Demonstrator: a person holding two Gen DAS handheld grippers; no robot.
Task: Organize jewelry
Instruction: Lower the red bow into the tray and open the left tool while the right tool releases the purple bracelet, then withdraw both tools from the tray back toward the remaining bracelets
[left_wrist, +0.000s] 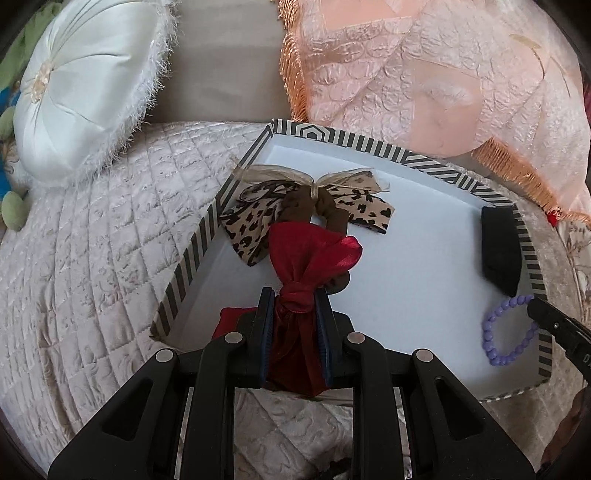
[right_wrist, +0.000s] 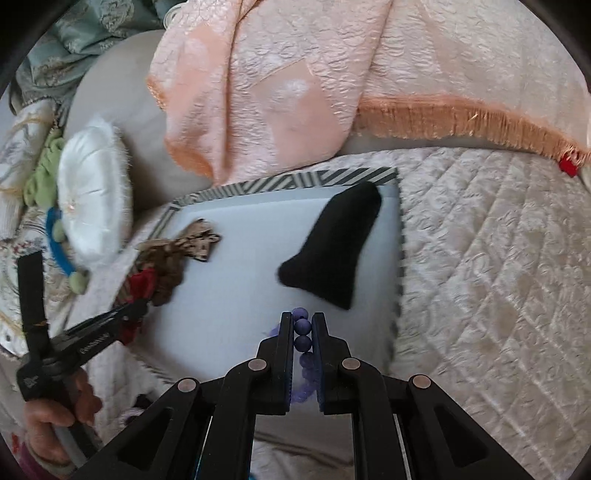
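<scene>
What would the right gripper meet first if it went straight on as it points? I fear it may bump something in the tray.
Probably the black felt wedge, just beyond the right gripper shut on the purple bead bracelet; depth is unclear, so the white tray floor might come first.

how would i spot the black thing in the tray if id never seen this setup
On the quilted bed lies a shallow tray with a striped rim. The black thing lies flat by its right edge: a plain bell-shaped piece, unlike the patterned bow opposite.
</scene>
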